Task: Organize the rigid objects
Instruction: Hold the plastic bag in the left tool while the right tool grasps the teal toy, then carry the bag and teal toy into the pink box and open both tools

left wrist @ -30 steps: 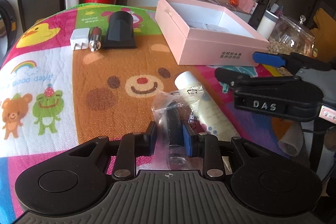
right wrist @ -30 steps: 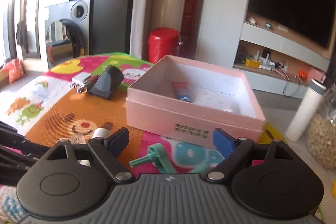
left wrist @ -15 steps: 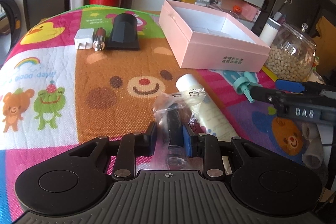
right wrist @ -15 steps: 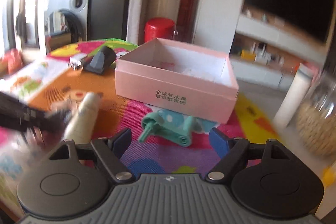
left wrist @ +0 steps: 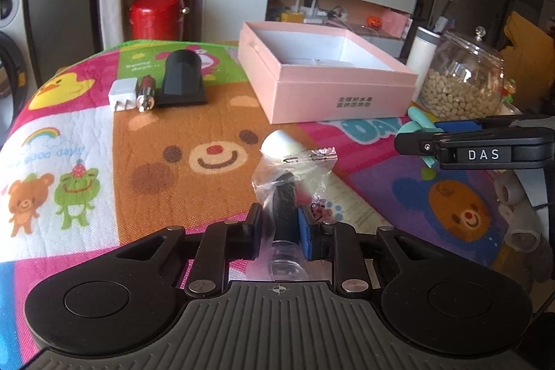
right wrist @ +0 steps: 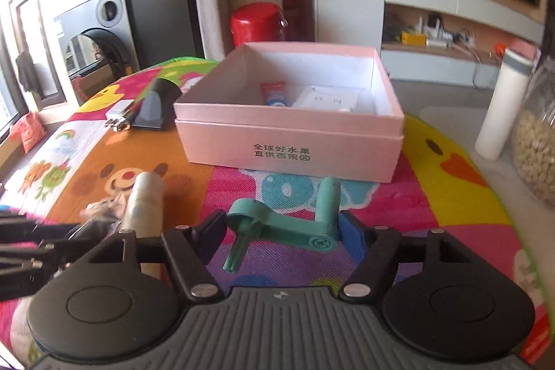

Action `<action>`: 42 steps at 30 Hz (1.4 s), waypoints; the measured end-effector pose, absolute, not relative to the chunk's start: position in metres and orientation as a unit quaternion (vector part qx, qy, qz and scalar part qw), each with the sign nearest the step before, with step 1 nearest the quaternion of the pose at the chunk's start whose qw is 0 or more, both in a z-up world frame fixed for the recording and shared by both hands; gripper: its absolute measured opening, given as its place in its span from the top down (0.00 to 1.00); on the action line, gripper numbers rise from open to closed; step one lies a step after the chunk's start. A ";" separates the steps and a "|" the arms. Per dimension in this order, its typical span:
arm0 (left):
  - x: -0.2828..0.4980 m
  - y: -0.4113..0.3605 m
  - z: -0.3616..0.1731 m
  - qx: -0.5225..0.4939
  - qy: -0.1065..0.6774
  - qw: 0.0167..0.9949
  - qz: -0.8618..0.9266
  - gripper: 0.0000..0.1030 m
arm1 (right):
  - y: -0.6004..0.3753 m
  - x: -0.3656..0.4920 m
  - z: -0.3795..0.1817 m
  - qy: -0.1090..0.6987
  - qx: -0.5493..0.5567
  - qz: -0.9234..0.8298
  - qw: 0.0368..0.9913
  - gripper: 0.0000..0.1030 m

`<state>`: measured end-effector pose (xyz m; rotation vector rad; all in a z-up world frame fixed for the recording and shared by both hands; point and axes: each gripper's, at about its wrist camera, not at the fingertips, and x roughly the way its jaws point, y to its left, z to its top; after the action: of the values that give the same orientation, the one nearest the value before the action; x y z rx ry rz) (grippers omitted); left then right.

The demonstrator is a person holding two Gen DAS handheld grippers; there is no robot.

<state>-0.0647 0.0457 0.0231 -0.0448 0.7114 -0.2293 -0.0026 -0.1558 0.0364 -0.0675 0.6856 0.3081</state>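
Grippers (left wrist: pixel 279 233) around bagged item (left wrist: pixel 286 193)

Behind the pink box (left wrist: pixel 326 82) wall, its contents are mostly hidden; the bagged dark item (left wrist: pixel 284 203) is unclear; the glass jar (right wrist: pixel 534 155) is cut off.

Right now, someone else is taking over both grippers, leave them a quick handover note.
Left gripper: closing on the small dark item in a clear plastic bag, pads against it.
Right gripper: jaws closing around the teal plastic handle, which lies on the mat between them.
Pink box: open, already holds a small tube and a white flat item.
Left out: cream tube, white charger, small metal-tipped cylinder, black wedge-shaped piece.
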 end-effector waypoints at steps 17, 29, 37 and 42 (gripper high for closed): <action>0.078 0.021 0.143 -0.154 0.231 0.943 -0.186 0.75 | -0.204 -0.040 0.093 0.210 -0.045 0.124 0.969 0.32; 0.046 0.066 0.061 -0.143 0.305 0.936 -0.100 0.76 | -0.211 0.001 0.112 0.203 -0.044 0.130 0.969 0.32; 0.024 0.099 0.040 -0.126 0.336 0.931 -0.064 0.76 | -0.170 0.133 0.177 0.229 -0.015 0.128 0.965 0.31; 0.018 0.136 0.029 -0.141 0.329 0.933 -0.027 0.76 | -0.162 0.125 0.150 0.256 0.004 0.135 0.957 0.29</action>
<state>0.0177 0.1364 0.0290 -0.2878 0.6738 -0.0548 0.1245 -0.1618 0.1495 0.0081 0.5197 0.2737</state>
